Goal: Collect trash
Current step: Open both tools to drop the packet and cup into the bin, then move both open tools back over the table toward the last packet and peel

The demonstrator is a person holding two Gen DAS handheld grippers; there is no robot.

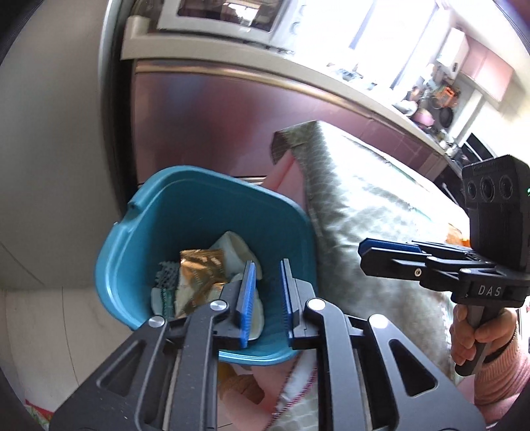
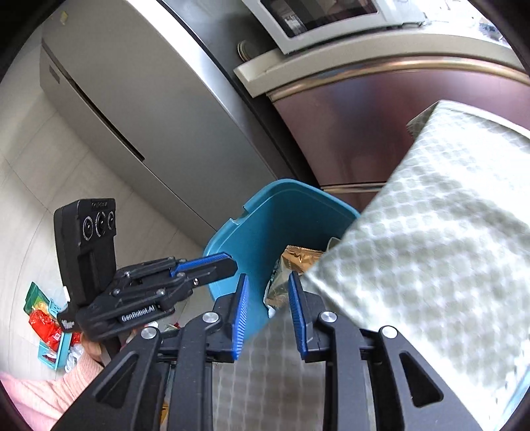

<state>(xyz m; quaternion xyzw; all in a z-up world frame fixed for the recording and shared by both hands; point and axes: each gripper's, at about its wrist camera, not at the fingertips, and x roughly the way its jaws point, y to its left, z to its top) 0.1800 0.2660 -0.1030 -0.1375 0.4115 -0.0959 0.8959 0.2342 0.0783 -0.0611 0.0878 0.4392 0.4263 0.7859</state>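
A teal trash bin (image 1: 185,205) stands on the floor beside the table and also shows in the right wrist view (image 2: 281,215). Inside lie a gold wrapper (image 1: 198,268), white scraps and a dark patterned piece; the gold wrapper also shows in the right wrist view (image 2: 299,257). My left gripper (image 1: 267,298) is open and empty, right over the bin's mouth. My right gripper (image 2: 267,311) is open and empty at the table corner, beside the bin. In the left wrist view the right gripper (image 1: 381,255) hovers over the tablecloth.
A table with a green patterned cloth (image 2: 430,238) stands right of the bin. A fridge (image 2: 132,109) and maroon cabinets (image 1: 215,126) with a microwave (image 1: 228,16) are behind. Colourful packets (image 2: 46,325) lie on the floor at left.
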